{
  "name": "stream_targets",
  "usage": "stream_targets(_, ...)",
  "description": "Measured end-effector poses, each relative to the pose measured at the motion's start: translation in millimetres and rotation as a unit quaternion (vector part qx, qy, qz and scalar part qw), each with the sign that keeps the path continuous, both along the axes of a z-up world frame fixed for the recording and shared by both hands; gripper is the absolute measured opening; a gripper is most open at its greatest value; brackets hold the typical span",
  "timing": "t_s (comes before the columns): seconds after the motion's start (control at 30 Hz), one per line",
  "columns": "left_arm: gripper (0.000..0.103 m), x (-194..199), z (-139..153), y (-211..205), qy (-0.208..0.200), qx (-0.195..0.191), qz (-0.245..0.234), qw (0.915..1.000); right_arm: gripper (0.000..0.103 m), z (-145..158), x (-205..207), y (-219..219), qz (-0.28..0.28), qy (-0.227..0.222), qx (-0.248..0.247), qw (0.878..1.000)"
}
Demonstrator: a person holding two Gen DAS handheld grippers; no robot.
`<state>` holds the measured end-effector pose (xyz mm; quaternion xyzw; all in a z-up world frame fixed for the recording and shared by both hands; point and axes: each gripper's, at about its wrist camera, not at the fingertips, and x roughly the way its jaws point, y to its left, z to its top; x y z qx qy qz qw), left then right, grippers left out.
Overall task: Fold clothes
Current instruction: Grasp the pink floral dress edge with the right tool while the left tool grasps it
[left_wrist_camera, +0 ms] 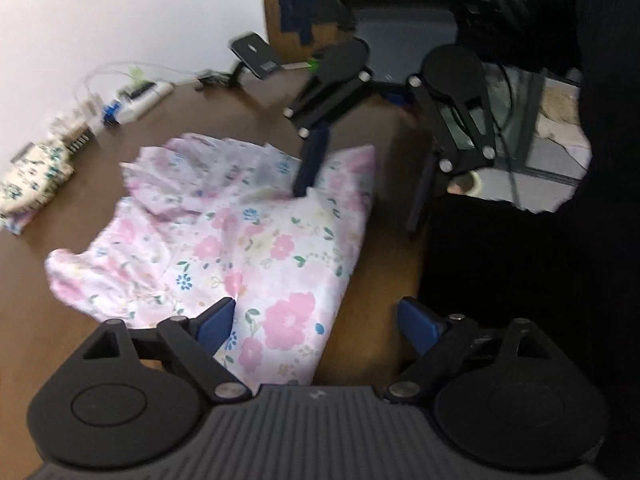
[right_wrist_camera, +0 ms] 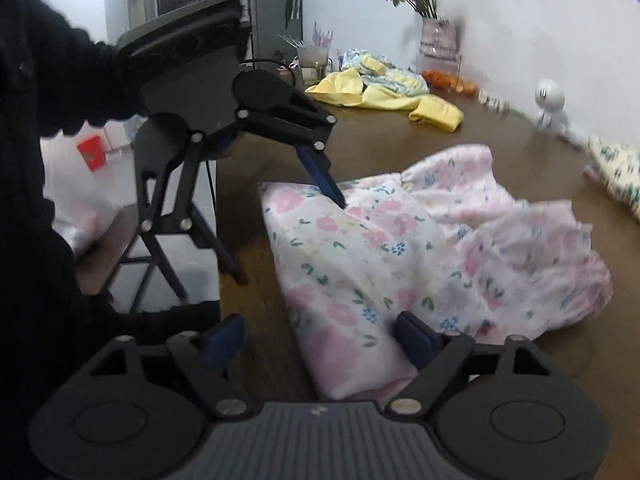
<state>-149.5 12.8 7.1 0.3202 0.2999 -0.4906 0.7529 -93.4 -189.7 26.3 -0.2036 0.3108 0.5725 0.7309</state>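
A pink floral garment [left_wrist_camera: 248,240] [right_wrist_camera: 400,240] lies crumpled on the brown table [left_wrist_camera: 132,184] [right_wrist_camera: 500,136], its smoother folded side along the table's edge. My left gripper [left_wrist_camera: 318,324] [right_wrist_camera: 280,228] is open over one end of that side. One blue fingertip [left_wrist_camera: 216,322] rests on the cloth, the other is over bare wood. My right gripper [right_wrist_camera: 320,340] [left_wrist_camera: 360,192] is open at the opposite end, with one fingertip [right_wrist_camera: 416,340] on the fabric. Neither pair of pads pinches the cloth.
A folded green-and-blue floral cloth [left_wrist_camera: 32,188] [right_wrist_camera: 616,176] lies near the wall. Yellow clothes [right_wrist_camera: 384,92], a vase of flowers [right_wrist_camera: 438,40] and a small white camera [right_wrist_camera: 550,104] stand farther along. A power strip [left_wrist_camera: 132,96] runs by the wall. A dark sleeve [right_wrist_camera: 60,80] holds the left gripper.
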Motion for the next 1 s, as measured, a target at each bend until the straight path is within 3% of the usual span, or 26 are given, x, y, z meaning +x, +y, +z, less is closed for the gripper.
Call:
stream_targets(0.07,0.09,-21,-8,-6,-0.049,0.043,-0.034,0.9973,0.084,1,-7,0,0.017,0.01,-0.004,1.0)
stream_targets(0.17,0.09,-52,-23,-11,-0.135,0.085,-0.064,0.9851,0.084,0,-31,0,0.024,-0.007,-0.011,1.0)
stream_targets(0.27,0.086,-72,-36,-15,-0.194,0.105,-0.075,0.9726,0.084,-7,-68,8,0.041,-0.11,-0.064,0.991)
stream_targets(0.37,0.074,-81,-42,-18,-0.227,0.114,-0.076,0.9642,0.082,-19,-100,12,0.062,-0.201,-0.107,0.972)
stream_targets(0.47,0.058,-85,-44,-19,-0.248,0.118,-0.078,0.9583,0.07,-24,-116,14,0.058,-0.257,-0.125,0.956)
stream_targets(0.53,0.044,-87,-43,-21,-0.249,0.117,-0.08,0.958,0.054,-28,-125,15,0.051,-0.292,-0.135,0.946)
stream_targets(0.57,0.04,-86,-37,-20,-0.235,0.11,-0.077,0.9627,0.05,-28,-130,13,0.048,-0.304,-0.138,0.941)
stream_targets(0.63,0.026,-84,-25,-19,-0.206,0.096,-0.071,0.9712,0.027,-26,-133,10,0.041,-0.32,-0.136,0.937)
stream_targets(0.7,0.018,-81,-11,-17,-0.17,0.078,-0.062,0.9804,0.023,-14,-128,4,0.038,-0.28,-0.116,0.952)
stream_targets(0.8,0.015,-62,28,-6,-0.058,0.001,-0.03,0.9978,0.019,10,-111,-10,0.036,-0.199,-0.071,0.977)
stream_targets(0.9,0.015,-31,53,7,0.019,-0.07,-0.008,0.9973,0.019,36,-83,-26,0.03,-0.102,-0.014,0.994)
stream_targets(1.0,0.015,5,73,18,0.089,-0.136,0.01,0.9867,0.02,54,-40,-43,0.016,-0.003,0.05,0.999)
